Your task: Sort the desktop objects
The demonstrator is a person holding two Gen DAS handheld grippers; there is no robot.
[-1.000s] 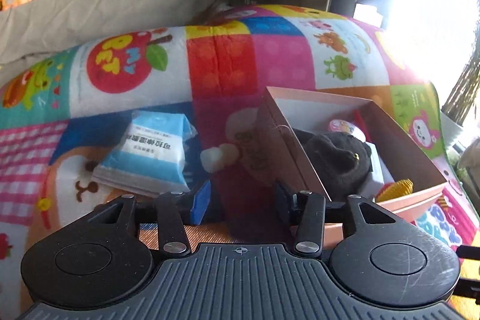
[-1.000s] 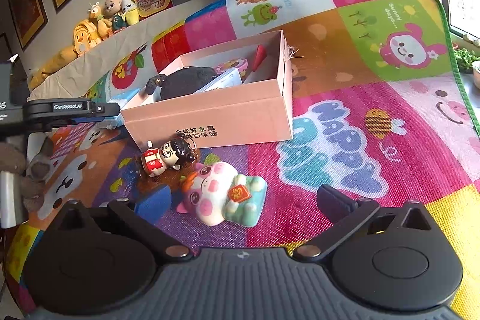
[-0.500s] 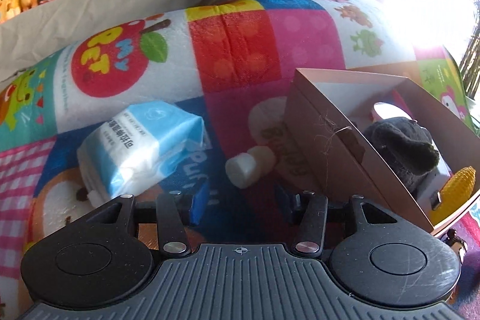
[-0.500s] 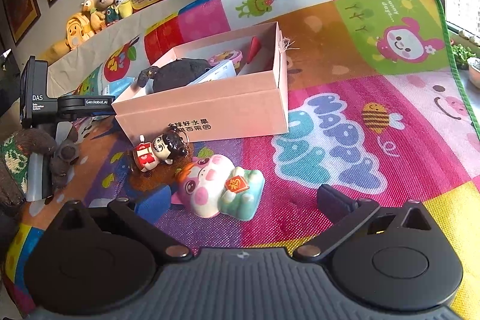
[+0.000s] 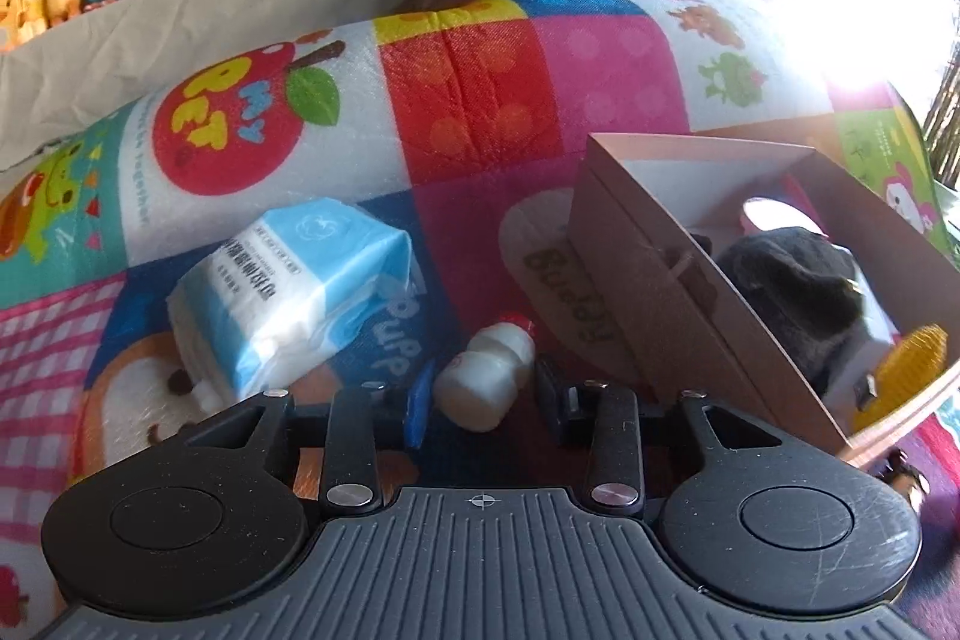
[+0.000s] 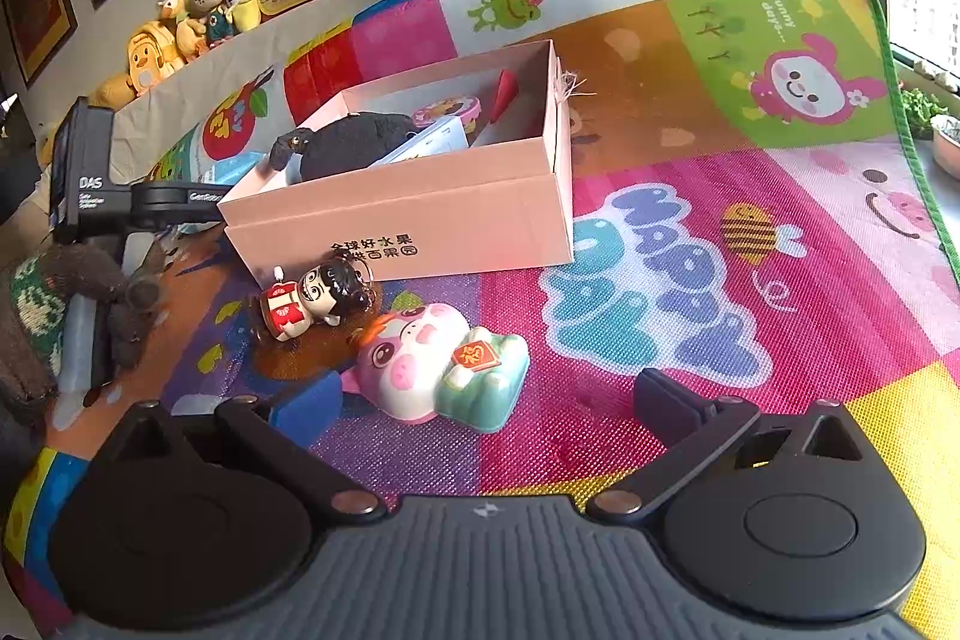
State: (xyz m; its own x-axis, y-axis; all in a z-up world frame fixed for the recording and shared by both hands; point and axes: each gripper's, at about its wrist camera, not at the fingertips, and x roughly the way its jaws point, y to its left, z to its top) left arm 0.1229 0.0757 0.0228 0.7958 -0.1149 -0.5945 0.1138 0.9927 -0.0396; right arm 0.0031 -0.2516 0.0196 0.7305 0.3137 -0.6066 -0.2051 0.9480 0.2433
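my left gripper (image 5: 483, 394) sits low over a bright patchwork mat (image 5: 480, 100), its two fingers apart with a small white bottle (image 5: 487, 376) lying on its side between them. the blue pad of one finger (image 5: 418, 403) is just beside the bottle's base; the dark finger (image 5: 553, 394) on the other side is near but apart from it. i cannot tell if the blue pad touches the bottle. the bottle's red-rimmed cap points away from me, toward the corner of a pink box (image 5: 672, 280) that stands just to the right. inside the box i see a dark plush toy (image 5: 792, 274), something yellow (image 5: 912, 358) at the near corner and a round pink item (image 5: 771, 214) further back. a blue and white tissue pack (image 5: 288, 292) lies on the mat to the left of the bottle, well clear of the fingers.

my right gripper (image 6: 480, 400) is spread wide and holds nothing. a pig figurine (image 6: 438, 370) lies on its side on the mat between the fingers, nearer the blue-padded one. just beyond it lies a small doll (image 6: 312, 295) in red with black hair, close to the front wall of the box. from this view the left gripper reaches in from the far left, beside the box.

soft toys (image 6: 192, 22) line the ledge at the back wall.
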